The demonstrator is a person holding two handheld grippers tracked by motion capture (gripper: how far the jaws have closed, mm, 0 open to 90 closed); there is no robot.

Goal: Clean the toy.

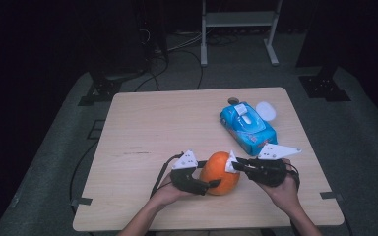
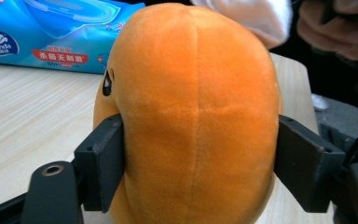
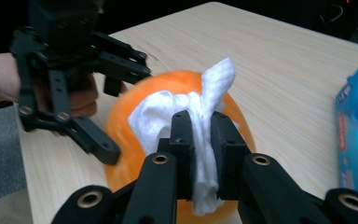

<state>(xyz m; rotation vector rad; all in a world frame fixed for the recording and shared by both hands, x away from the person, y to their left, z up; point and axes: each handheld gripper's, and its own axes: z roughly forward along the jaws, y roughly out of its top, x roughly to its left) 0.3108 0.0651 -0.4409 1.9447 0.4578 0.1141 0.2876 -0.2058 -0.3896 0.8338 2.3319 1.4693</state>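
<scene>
Orange plush toy [image 1: 220, 173] sits lower centre of the high view, between left gripper [image 1: 207, 186] and right gripper [image 1: 237, 163], near the table [image 1: 142, 128] front edge; bare wood upper left. Left gripper view: jaws clamped on toy's sides [image 2: 196, 116]; wipes pack [image 2: 51, 37] upper left. Right gripper view: jaws pinch white wipe [image 3: 200, 116] against the toy.

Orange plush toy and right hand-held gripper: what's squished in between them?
A white wipe. The right hand-held gripper pinches it against the top of the orange plush toy, as the right gripper view shows.
</scene>
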